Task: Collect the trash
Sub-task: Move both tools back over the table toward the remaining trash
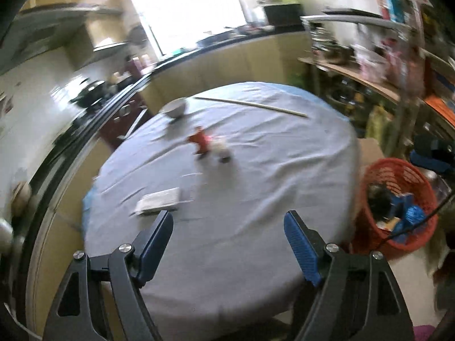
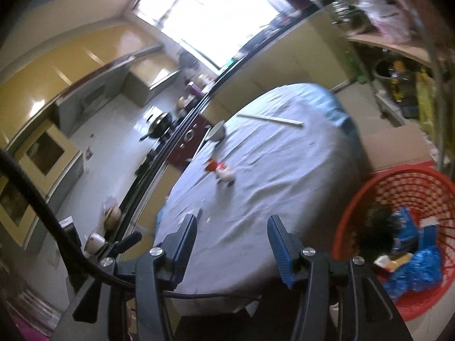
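Bench: round bench under a wrinkled pale grey-blue cloth (image 1: pixel 256 199), (image 2: pixel 284 184); a blue under-layer shows at its far edge.
Bowl: white round bowl (image 1: pixel 174 108), (image 2: pixel 216 133) near the bench's far left edge, blurred.
Stick: long thin pale wooden stick (image 1: pixel 250 105), (image 2: pixel 270 119) lying flat across the far side of the cloth, just beyond the bowl.
Window: bright window (image 1: pixel 184 8), (image 2: pixel 216 17) above a dark-edged kitchen counter with yellow cabinet fronts.
Pan: black frying pan (image 2: pixel 157 126) on the stove left of the bench.
Shelves: cluttered wooden shelves (image 1: pixel 369 65) at right, contents too blurred to tell.
Box: brown cardboard box (image 2: pixel 398 145) on the floor beside the bench.
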### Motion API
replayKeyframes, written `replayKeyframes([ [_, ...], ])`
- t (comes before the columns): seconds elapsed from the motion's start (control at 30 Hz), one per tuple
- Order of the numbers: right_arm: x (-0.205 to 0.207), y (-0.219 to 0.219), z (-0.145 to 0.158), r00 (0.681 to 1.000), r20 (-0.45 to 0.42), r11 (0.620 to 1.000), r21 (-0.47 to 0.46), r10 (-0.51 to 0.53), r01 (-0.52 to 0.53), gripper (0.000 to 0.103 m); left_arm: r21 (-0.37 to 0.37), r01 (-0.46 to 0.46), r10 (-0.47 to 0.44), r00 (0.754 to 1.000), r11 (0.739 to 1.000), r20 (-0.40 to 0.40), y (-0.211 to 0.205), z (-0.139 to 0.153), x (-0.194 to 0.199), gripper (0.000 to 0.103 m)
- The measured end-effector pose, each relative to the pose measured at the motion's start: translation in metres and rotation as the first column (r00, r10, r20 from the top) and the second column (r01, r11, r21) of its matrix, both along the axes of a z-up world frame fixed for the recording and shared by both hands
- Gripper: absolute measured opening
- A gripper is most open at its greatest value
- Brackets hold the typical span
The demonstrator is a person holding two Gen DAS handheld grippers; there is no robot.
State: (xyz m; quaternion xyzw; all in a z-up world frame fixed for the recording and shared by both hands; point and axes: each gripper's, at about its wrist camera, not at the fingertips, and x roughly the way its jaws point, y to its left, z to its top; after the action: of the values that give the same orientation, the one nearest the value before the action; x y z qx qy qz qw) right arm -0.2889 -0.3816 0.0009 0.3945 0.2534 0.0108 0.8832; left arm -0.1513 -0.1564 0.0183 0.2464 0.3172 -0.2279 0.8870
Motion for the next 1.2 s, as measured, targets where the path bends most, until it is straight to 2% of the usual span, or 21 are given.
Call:
replayKeyframes([
  [0.17, 0.028, 0.032, 0.013, 0.997, 0.007, 0.996, -0.042, 0.075, -0.075, 0.055, -0.05, -0.099, 0.1, 0.995, 0.994, 0.009, 0.042, 0.008, 0.015, 0.081],
  [0.3, 0.045, 0.053, 0.025, 0.992, 0.017, 0.99, -0.071, 0.122, -0.12, 0.055, -0.074, -0.136, 0.138, 0.99, 0.988, 0.015, 0.066, 0.012, 0.019, 0.081],
  [0.7, 0.074, 0.102, 0.043, 0.975, 0.016, 0.966, -0.142, 0.22, -0.215, 0.055, -0.103, -0.171, 0.173, 0.985, 0.98, 0.007, 0.104, 0.012, 0.025, 0.081],
  [1.2, 0.107, 0.135, 0.044, 0.955, -0.004, 0.941, -0.168, 0.298, -0.294, 0.055, -0.106, -0.197, 0.198, 0.98, 0.975, -0.007, 0.123, 0.008, 0.032, 0.081],
])
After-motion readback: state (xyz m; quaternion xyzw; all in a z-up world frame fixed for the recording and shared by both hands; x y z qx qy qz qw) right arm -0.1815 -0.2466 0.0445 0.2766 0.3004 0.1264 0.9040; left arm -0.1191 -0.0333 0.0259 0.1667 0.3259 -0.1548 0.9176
